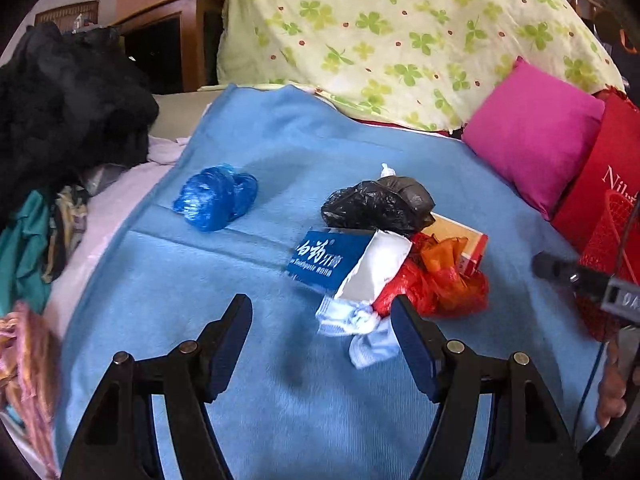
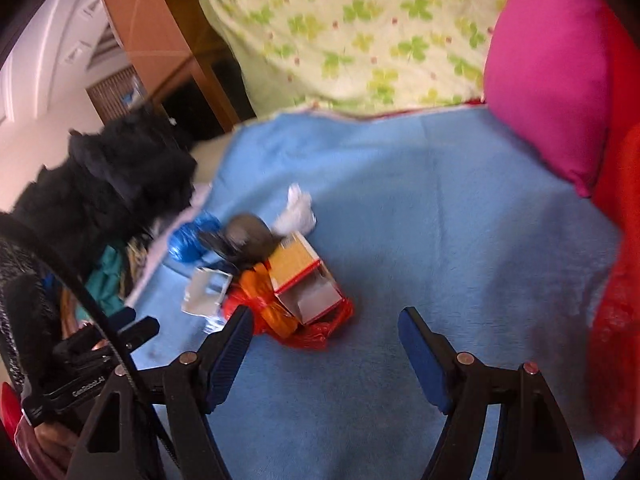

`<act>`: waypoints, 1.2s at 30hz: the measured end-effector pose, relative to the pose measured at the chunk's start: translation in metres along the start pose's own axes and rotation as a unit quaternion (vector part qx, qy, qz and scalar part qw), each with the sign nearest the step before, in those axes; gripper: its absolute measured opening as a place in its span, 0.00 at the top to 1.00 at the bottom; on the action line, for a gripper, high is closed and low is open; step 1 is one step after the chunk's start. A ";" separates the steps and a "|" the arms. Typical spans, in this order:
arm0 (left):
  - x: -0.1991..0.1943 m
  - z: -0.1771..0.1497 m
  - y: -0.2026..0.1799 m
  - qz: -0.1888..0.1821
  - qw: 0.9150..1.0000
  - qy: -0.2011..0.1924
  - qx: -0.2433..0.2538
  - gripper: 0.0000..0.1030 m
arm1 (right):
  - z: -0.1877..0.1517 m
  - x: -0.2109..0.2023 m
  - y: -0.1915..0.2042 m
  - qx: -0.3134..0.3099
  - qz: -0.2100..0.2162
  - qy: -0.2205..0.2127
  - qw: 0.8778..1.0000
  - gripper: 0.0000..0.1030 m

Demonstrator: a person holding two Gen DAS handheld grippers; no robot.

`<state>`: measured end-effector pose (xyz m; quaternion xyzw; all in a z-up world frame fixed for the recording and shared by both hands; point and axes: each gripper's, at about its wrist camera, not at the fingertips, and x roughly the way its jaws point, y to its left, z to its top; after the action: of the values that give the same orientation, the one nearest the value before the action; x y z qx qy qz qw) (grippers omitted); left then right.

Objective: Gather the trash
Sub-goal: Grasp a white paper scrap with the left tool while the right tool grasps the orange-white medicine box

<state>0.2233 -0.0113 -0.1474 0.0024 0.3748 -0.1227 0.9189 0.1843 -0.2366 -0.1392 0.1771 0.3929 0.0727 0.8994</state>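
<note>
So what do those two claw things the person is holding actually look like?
Both match: the left gripper and right gripper are black angular frames with silver pivot pins and two fingers faced with dark blue pads. The left one carries small white lettering and a thin black cable.

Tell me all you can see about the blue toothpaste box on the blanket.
The toothpaste box looks like thin cardboard, blue with white lettering, torn open so its white inside shows. It lies flat and crumpled on the light blue blanket, in the trash pile, touching the black plastic bag behind it and the red plastic bag beside it.
</note>
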 end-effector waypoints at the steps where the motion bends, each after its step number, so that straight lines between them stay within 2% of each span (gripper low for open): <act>1: 0.005 0.002 0.002 -0.007 1.000 -0.001 -0.006 0.31 | 0.001 0.009 0.002 -0.006 -0.001 0.006 1.000 0.25; 6: 0.019 0.007 0.000 -0.036 0.999 -0.002 0.000 0.41 | 0.012 0.039 0.013 -0.045 -0.013 0.009 0.999 0.25; 9: 0.031 0.008 -0.006 -0.045 0.999 0.010 0.013 0.54 | 0.017 0.053 0.016 -0.053 -0.013 0.018 0.998 0.25; 14: 0.047 0.010 -0.005 -0.028 0.999 0.027 0.017 0.70 | 0.019 0.073 0.031 -0.089 -0.015 0.035 0.995 0.25; 16: 0.052 0.010 -0.001 -0.031 0.999 0.035 0.008 0.80 | 0.018 0.081 0.036 -0.099 -0.017 0.043 0.994 0.25; 18: 0.055 0.010 0.007 -0.041 0.998 0.038 -0.008 0.83 | 0.017 0.086 0.040 -0.106 -0.022 0.042 0.993 0.25; 19: 0.054 0.010 0.009 -0.040 0.998 0.038 -0.012 0.85 | 0.017 0.087 0.040 -0.107 -0.024 0.041 0.993 0.34; 20: 0.054 0.009 0.011 -0.039 0.998 0.036 -0.015 0.85 | 0.017 0.088 0.041 -0.106 -0.020 0.044 0.993 0.52; 27: 0.042 0.011 0.025 -0.040 0.999 0.022 -0.029 0.93 | 0.015 0.074 0.043 -0.100 -0.018 0.034 0.994 0.55; 32: 0.019 0.012 0.026 -0.032 0.999 -0.008 -0.018 0.94 | 0.018 0.040 0.039 -0.072 -0.003 0.003 0.997 0.55; 36: 0.001 0.009 0.027 -0.044 0.999 -0.019 -0.020 0.94 | 0.015 0.006 0.039 -0.067 0.012 -0.023 0.997 0.55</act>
<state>0.2365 0.0134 -0.1438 -0.0350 0.3595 -0.1557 0.9194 0.2001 -0.2032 -0.1191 0.1222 0.3646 0.1054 0.9171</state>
